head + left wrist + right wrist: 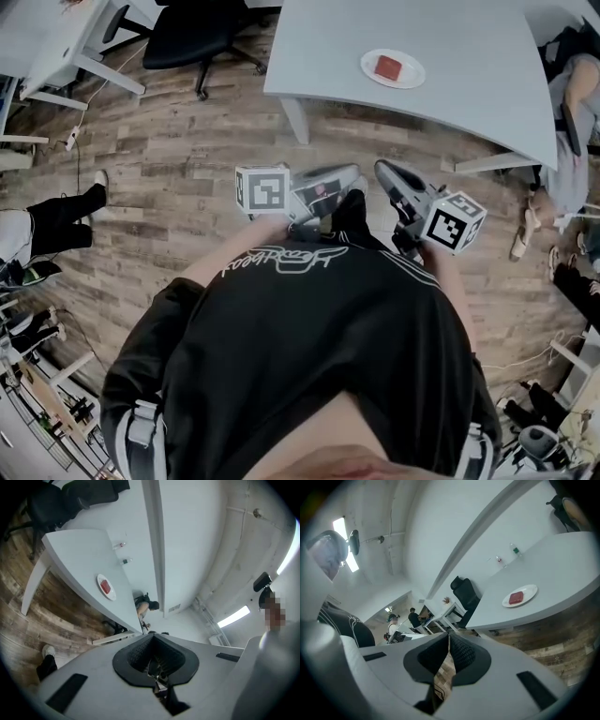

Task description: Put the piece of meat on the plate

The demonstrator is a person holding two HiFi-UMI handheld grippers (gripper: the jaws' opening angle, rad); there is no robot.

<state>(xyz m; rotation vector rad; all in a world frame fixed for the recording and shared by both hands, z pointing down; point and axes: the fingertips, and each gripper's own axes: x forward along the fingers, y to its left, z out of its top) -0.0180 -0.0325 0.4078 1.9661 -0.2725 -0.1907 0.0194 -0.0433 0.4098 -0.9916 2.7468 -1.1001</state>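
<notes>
A red piece of meat lies on a white plate on the grey table, well ahead of me. Both grippers are held close to my chest over the wooden floor, far short of the table. My left gripper is shut with nothing in it; from its own view the meat and plate are small and distant. My right gripper also has its pads together, empty. In the right gripper view the meat sits on the plate beyond the jaws.
A black office chair stands left of the table. A person's legs reach in at the left and another person sits at the right table end. Small bottles stand far back on the table.
</notes>
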